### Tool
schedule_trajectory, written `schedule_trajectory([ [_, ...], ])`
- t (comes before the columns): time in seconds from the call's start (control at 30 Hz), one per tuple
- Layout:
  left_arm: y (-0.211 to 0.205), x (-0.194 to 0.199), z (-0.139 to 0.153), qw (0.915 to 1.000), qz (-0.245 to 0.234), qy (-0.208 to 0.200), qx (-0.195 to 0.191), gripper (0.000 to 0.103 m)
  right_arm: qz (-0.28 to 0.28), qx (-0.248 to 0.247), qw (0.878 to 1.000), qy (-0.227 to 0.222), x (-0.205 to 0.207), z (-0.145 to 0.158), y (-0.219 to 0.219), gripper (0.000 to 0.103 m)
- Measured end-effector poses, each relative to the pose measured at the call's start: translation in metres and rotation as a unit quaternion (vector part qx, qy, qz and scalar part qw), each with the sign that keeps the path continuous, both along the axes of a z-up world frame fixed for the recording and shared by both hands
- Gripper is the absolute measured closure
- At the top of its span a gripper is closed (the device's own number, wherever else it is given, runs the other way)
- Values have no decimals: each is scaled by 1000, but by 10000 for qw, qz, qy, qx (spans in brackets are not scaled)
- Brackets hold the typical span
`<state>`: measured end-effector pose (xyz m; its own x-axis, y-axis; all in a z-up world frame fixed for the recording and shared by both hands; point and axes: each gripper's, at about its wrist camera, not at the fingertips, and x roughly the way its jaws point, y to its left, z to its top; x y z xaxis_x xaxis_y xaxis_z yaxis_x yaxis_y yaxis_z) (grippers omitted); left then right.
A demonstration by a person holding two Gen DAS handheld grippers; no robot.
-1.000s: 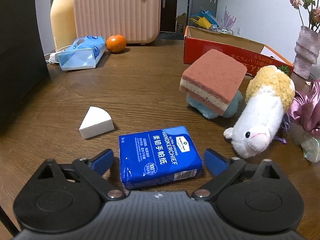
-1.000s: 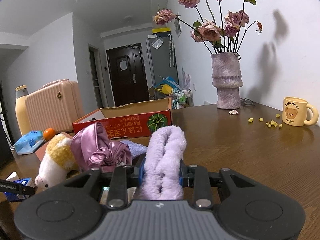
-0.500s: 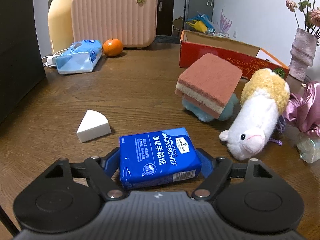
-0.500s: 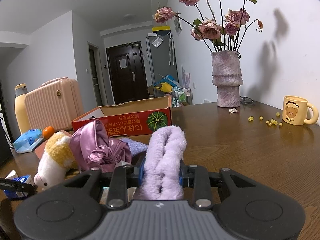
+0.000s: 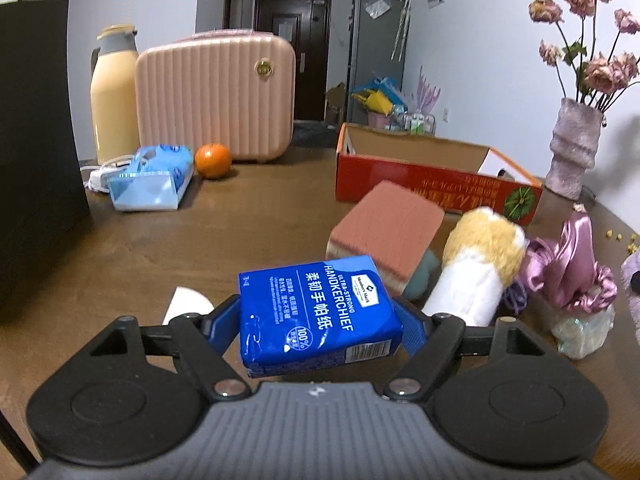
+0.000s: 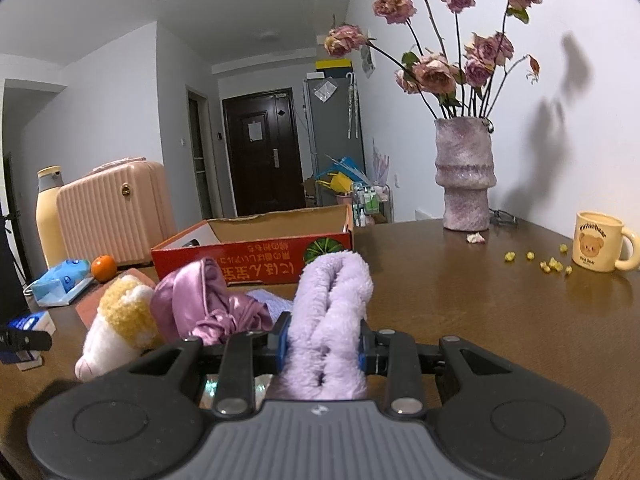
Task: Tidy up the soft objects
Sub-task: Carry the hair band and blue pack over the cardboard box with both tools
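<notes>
We find the left gripper [image 5: 318, 322] pinching the blue tissue pack [image 5: 316, 314] clear of the table [image 5: 200, 232], the right gripper [image 6: 322, 346] squeezing the purple towel [image 6: 330, 320], presumably for the red box [image 6: 256, 248].

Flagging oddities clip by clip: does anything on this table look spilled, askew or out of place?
Yes. Small yellow crumbs lie scattered on the brown wooden table beside the cream bear mug, and a fallen dried petal rests at the purple vase's base.
</notes>
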<state>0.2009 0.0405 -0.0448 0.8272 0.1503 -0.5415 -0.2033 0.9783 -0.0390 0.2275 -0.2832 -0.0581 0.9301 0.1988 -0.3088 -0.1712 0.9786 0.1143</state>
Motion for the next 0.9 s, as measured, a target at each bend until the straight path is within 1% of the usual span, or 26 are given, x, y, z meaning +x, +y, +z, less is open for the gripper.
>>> schedule_trajectory([
  [0.4, -6, 12, 32, 9987, -170, -474, 27, 23, 41, -85, 9997, -242, 21, 26, 4, 74],
  [0.9, -17, 52, 67, 9953, -326, -908, -50, 23, 156, -111, 9985, -509, 67, 51, 16, 74],
])
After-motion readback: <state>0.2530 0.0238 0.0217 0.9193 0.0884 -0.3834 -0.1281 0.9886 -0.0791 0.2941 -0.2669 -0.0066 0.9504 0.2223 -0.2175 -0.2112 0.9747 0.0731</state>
